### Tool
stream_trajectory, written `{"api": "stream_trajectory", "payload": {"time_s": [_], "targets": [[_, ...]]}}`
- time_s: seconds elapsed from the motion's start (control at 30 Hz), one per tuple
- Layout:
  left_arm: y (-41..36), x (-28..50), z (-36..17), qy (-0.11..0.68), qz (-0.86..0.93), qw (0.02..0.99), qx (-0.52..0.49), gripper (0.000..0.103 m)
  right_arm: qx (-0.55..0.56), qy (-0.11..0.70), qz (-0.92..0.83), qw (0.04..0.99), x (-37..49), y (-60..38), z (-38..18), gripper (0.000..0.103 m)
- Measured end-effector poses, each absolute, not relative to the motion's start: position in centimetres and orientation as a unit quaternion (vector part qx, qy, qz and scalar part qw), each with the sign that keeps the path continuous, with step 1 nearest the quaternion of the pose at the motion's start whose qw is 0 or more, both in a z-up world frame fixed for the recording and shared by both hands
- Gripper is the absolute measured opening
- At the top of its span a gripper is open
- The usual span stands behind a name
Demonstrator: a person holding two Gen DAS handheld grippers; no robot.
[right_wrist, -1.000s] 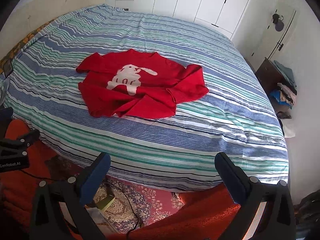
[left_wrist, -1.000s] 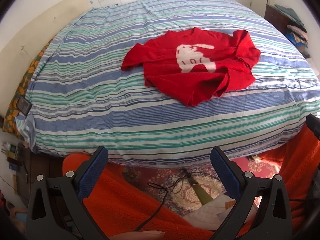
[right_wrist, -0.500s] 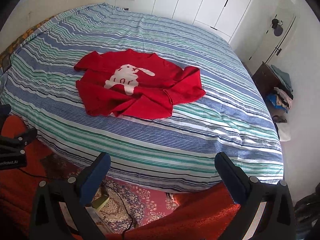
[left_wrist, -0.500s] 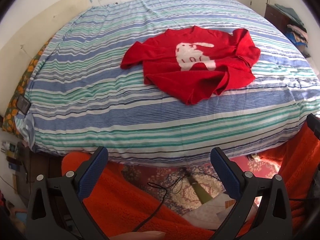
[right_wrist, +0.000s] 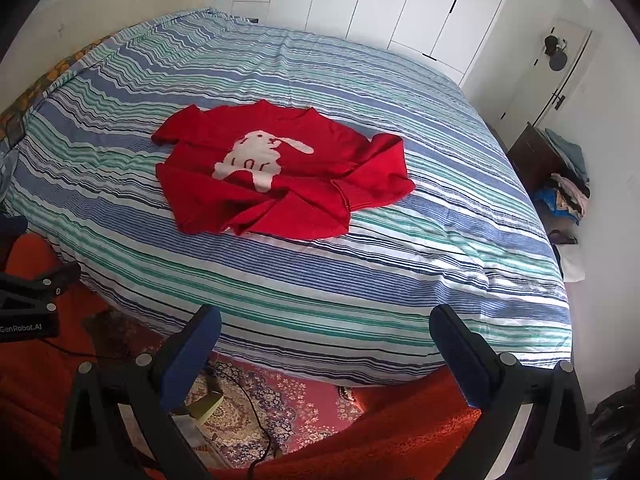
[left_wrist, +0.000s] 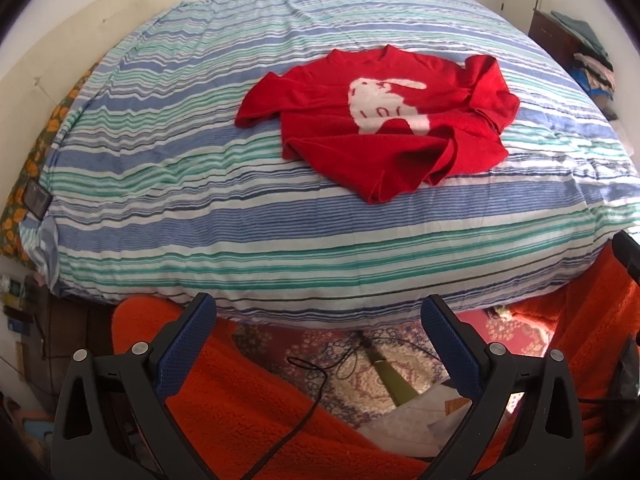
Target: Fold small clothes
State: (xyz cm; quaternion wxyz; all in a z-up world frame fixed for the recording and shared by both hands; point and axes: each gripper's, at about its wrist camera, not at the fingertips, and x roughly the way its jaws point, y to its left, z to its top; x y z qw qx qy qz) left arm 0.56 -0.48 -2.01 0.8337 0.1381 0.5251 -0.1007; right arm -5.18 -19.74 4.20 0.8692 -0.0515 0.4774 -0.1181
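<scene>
- Lying rumpled on the striped duvet (left_wrist: pixel 168 184) of the bed, a small red sweater (left_wrist: pixel 384 128) with a white rabbit on its chest sits around the middle of the mattress, neck toward the far wardrobes.
- From the right wrist view the same sweater (right_wrist: pixel 280 176) shows its near hem bunched into overlapping folds, one sleeve spread toward the headboard side and the other crumpled on the side toward the door.
- Left gripper (left_wrist: pixel 318 314) hangs off the near edge of the bed, above the floor, pointing forward at the mattress; its two blue-padded fingers (left_wrist: pixel 188 344) stand wide apart with nothing between them.
- Right gripper (right_wrist: pixel 325 326) is held likewise beyond the bed's near edge, aimed across the duvet (right_wrist: pixel 400 272); its fingers (right_wrist: pixel 460 356) are spread wide and hold nothing.
- Both grippers are well apart from the sweater, neither touching the bedding.
- In the right wrist view the black body of the left gripper (right_wrist: pixel 28 304) shows at the left edge.
- Below both grippers lie an orange fleece blanket (left_wrist: pixel 248 412), a patterned rug (right_wrist: pixel 272 400) and a thin black cable (left_wrist: pixel 316 380).
- White wardrobe doors (right_wrist: pixel 400 4) stand behind the bed; a dark dresser (right_wrist: pixel 532 156) piled with clothes stands beside it.
</scene>
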Motion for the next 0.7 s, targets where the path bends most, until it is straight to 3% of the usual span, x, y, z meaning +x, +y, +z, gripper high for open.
{"api": "stream_trajectory", "payload": {"time_s": [0.23,0.4,0.47,0.63,0.7], "targets": [[2.6,6.8,-5.4,0.558,-0.163,0.814,-0.004,0.101,-0.025,0.481,-0.107,0.870,-5.0,-20.5,3.5,0.103],[0.4,11.7,-9.6,0.584,-0.218,0.779,-0.066,0.101,-0.012,0.485,-0.109,0.868,-4.9,-21.1,2.5,0.103],[-1.7,13.3,-11.2,0.582,-0.210,0.784,-0.048,0.101,-0.006,0.485,-0.110,0.868,-4.9,-21.3,2.2,0.103],[-7.6,15.6,-15.4,0.544,-0.128,0.820,0.126,0.100,0.005,0.486,-0.117,0.866,-5.2,-22.2,1.8,0.103],[-8.9,15.6,-16.8,0.529,-0.113,0.822,0.177,0.077,0.011,0.487,-0.121,0.865,-5.3,-22.8,1.6,0.103]]}}
